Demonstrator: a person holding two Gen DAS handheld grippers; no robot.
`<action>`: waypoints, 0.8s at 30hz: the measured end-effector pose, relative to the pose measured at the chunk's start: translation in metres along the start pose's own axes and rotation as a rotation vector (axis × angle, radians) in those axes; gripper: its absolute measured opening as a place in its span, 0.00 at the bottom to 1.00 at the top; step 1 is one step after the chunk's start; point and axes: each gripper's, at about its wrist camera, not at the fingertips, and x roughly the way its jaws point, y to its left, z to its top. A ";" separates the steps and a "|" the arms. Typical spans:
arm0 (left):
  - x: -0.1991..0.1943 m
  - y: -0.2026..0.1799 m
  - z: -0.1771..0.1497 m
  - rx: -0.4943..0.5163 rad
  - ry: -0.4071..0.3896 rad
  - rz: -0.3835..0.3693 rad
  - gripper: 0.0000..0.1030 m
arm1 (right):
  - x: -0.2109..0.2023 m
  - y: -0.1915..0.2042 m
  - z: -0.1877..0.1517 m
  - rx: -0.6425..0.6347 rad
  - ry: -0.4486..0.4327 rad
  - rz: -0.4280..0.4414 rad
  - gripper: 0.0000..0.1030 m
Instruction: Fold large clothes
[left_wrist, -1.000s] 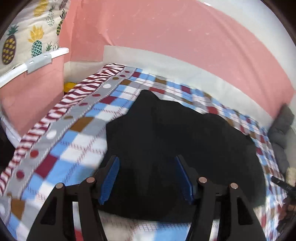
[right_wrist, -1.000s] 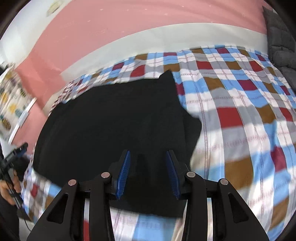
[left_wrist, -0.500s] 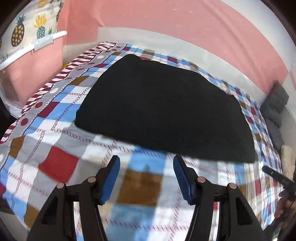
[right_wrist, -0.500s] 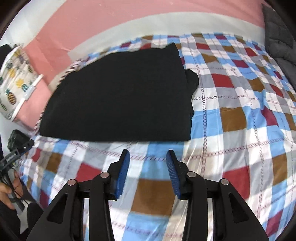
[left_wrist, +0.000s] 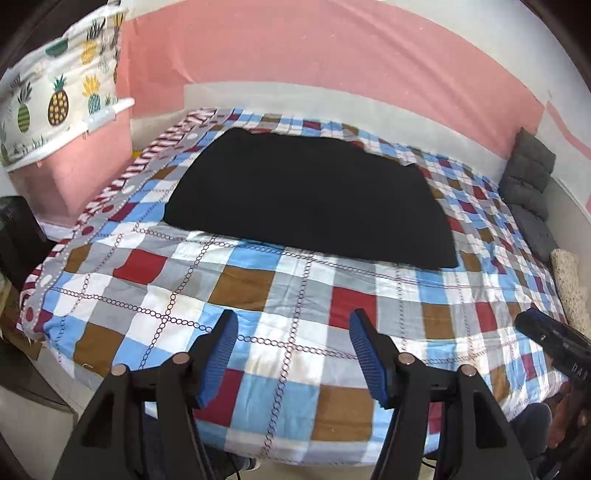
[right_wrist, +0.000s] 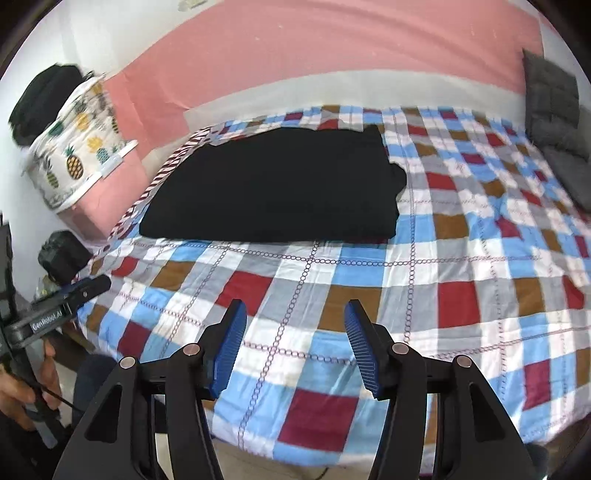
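A black garment (left_wrist: 310, 195) (right_wrist: 273, 192) lies folded into a broad flat slab on the far half of the checked bedspread (left_wrist: 280, 302) (right_wrist: 443, 280). My left gripper (left_wrist: 293, 325) hangs over the near edge of the bed, well short of the garment; its jaws are opening with nothing between them. My right gripper (right_wrist: 295, 314) is likewise back over the near edge, jaws opening and empty. The left gripper's body (right_wrist: 70, 295) shows in the right wrist view in a hand (right_wrist: 22, 391); the right gripper's tip (left_wrist: 550, 339) shows at the lower right of the left wrist view.
A pink and white wall (left_wrist: 332, 66) runs behind the bed. A pineapple-print bin (left_wrist: 55, 107) (right_wrist: 74, 155) stands at the left, with a black bag (right_wrist: 44, 96) above it. Grey cushions (left_wrist: 528, 184) (right_wrist: 554, 122) lean at the right. Floor (left_wrist: 37, 424) shows below the bed edge.
Both grippers have pulled back from above the black garment to the near edge of the bed. The right jaws stand wider apart than before; the garment stays flat.
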 end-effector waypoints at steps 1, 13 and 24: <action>-0.006 -0.003 -0.001 0.000 -0.011 -0.005 0.68 | -0.005 0.004 -0.002 -0.015 -0.010 -0.003 0.55; -0.017 -0.014 -0.009 0.006 -0.004 0.003 0.73 | -0.016 0.032 -0.014 -0.086 -0.040 -0.029 0.56; -0.002 -0.005 -0.013 -0.002 0.030 0.029 0.73 | 0.000 0.041 -0.014 -0.102 0.000 -0.031 0.56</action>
